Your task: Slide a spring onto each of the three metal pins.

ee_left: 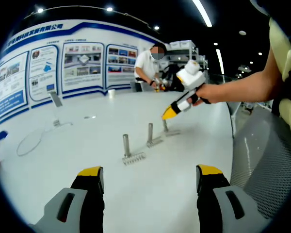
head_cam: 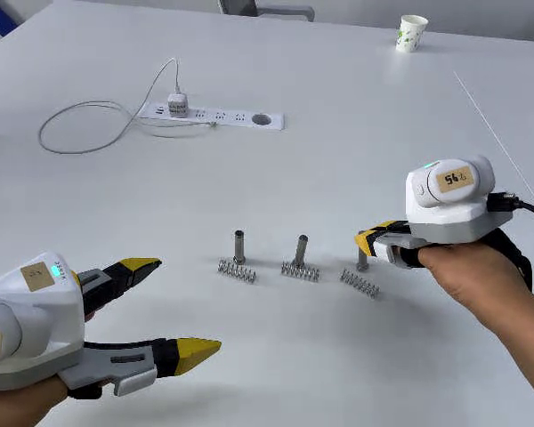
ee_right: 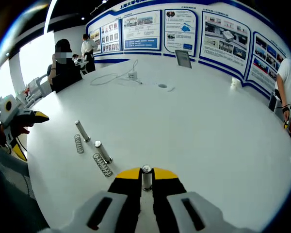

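The right claw [head_cam: 367, 242] is pinching an upright pin [ee_right: 146, 178] between narrowed jaws, its spring [head_cam: 360, 283] lying flat on the counter [head_cam: 338, 133] just beneath the tips, while the left claw [head_cam: 185, 303] is gaping wide, farther off.

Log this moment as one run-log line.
right claw: shut on rightmost grey metal pin | left claw: open | three coiled metal springs: lying on white table, none fitted
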### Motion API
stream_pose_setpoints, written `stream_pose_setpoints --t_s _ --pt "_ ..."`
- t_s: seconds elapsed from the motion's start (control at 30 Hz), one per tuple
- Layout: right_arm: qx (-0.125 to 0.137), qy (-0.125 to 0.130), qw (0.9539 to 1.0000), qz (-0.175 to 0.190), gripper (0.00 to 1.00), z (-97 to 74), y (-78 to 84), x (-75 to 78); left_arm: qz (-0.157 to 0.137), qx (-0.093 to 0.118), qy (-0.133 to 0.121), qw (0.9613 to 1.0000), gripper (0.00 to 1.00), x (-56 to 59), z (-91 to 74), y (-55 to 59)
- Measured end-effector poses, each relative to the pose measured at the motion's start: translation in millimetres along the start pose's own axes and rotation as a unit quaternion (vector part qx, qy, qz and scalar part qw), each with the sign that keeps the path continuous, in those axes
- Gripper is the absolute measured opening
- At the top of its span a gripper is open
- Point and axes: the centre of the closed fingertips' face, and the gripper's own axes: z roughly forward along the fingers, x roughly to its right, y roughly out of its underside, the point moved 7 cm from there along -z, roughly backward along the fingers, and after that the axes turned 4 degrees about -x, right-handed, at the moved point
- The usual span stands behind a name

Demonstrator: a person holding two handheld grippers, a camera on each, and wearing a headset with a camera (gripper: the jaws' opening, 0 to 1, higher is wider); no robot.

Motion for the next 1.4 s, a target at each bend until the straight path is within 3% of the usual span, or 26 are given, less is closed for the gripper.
stream_pose_setpoints --t_s 0.53,1.0,1.4 --pt "-0.006 0.001 1.0000 -0.007 0.09 -0.7 4.0 -0.1 0.001 0.001 0.000 1.0000 0.79 1.0 0.5 -1.5" --pt "-0.016 0.001 0.9998 0.008 0.09 -8.2 4.9 -2.7 0.000 0.001 0.004 1.0000 0.79 2.7 3.1 -1.9" --pt "0.001 0.000 1.0000 0.009 0.16 -18.3 2.4 -2.1 0.001 0.000 0.005 1.0000 0.79 2.7 3.6 -2.1"
